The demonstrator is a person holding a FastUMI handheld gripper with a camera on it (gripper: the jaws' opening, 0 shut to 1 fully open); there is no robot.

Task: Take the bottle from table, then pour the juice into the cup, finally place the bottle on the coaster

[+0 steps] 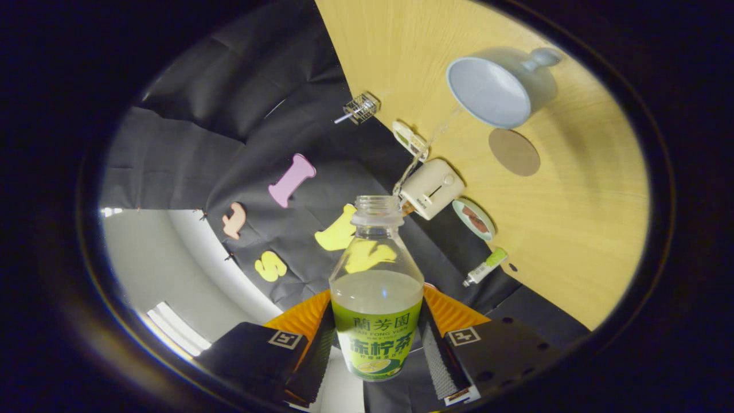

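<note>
The bottle [375,298] is clamped between both fingers of the gripper [375,344], mouth uncapped. A juice stream runs from it to the cup [498,86] at 1 o'clock. The coaster [514,152], toaster [430,188] and dish [473,219] lie between at 2 o'clock.

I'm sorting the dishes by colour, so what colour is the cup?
Pale blue-grey, inside and out, seen best in the gripper view: the cup lies beyond the bottle held in the tongs.

This is a staged recording booth dressed up as a home kitchen corner, not a lived-in room: black creased cloth [189,143] hangs as a wall behind a pale wood-grain counter [579,229]. Along the counter's back edge stand household props, namely a small cream toaster [431,188], a little dish of food [473,219], a tube [486,267] and a wire basket [361,108]. A mug [499,86] and a round coaster [514,152] sit further out.
</note>
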